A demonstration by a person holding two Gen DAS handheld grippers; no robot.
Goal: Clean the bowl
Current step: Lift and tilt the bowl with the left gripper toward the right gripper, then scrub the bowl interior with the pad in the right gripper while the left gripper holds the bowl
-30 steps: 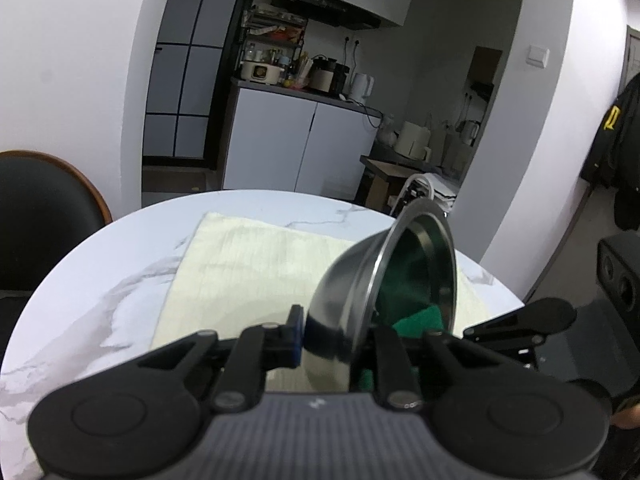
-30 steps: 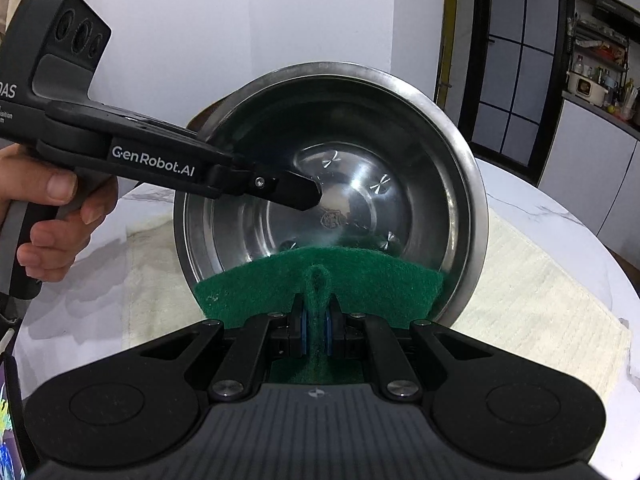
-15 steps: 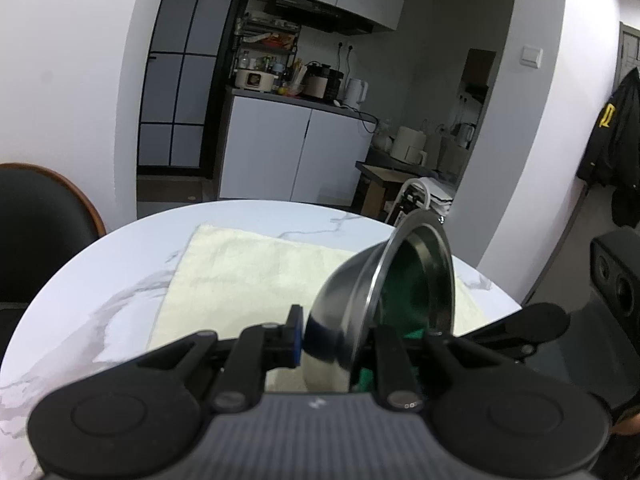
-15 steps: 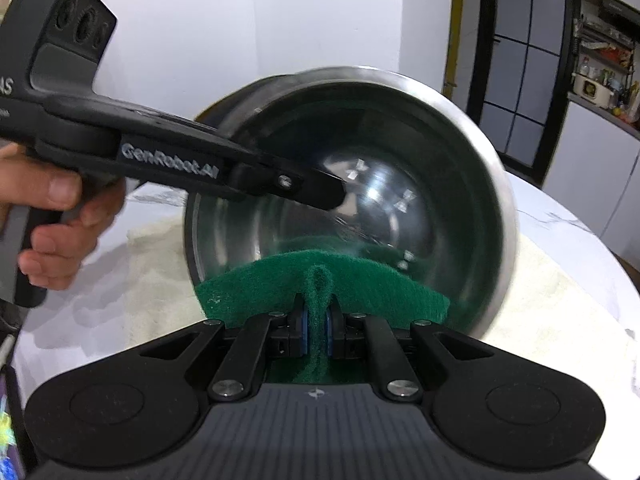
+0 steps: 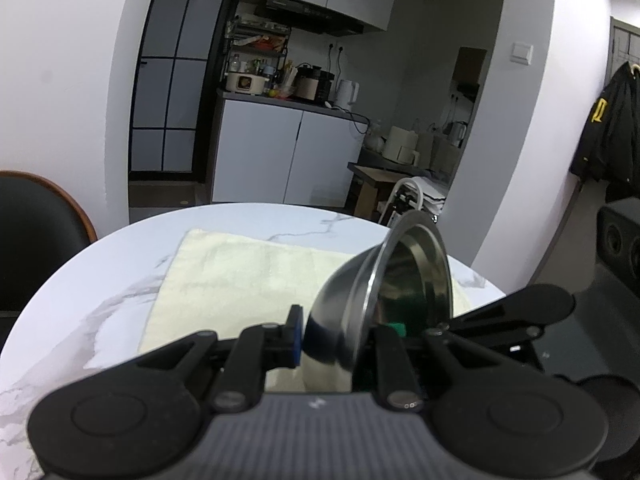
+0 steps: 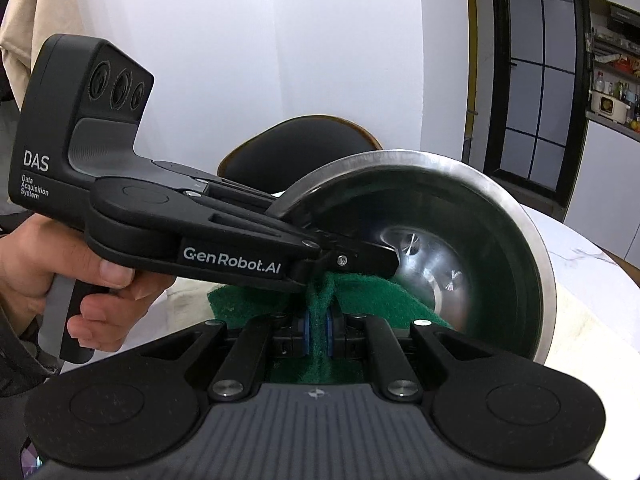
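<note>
A steel bowl is held tilted on its side above the table, its opening facing right. My left gripper is shut on the bowl's rim, one finger inside and one outside. In the right wrist view the bowl opens toward the camera, and the left gripper clamps its left rim. My right gripper is shut on a folded green scouring pad that lies against the lower inside wall of the bowl. In the left wrist view only a scrap of the green pad shows.
A cream towel lies spread on the round marble table under the bowl. A black chair stands at the table's left. A person's hand grips the left gripper's handle. Kitchen cabinets stand far behind.
In the right wrist view the bowl has shifted right and turned more side-on. The left gripper's body now fills the left of that view. The green pad sits nearer the bowl's lower left rim.
</note>
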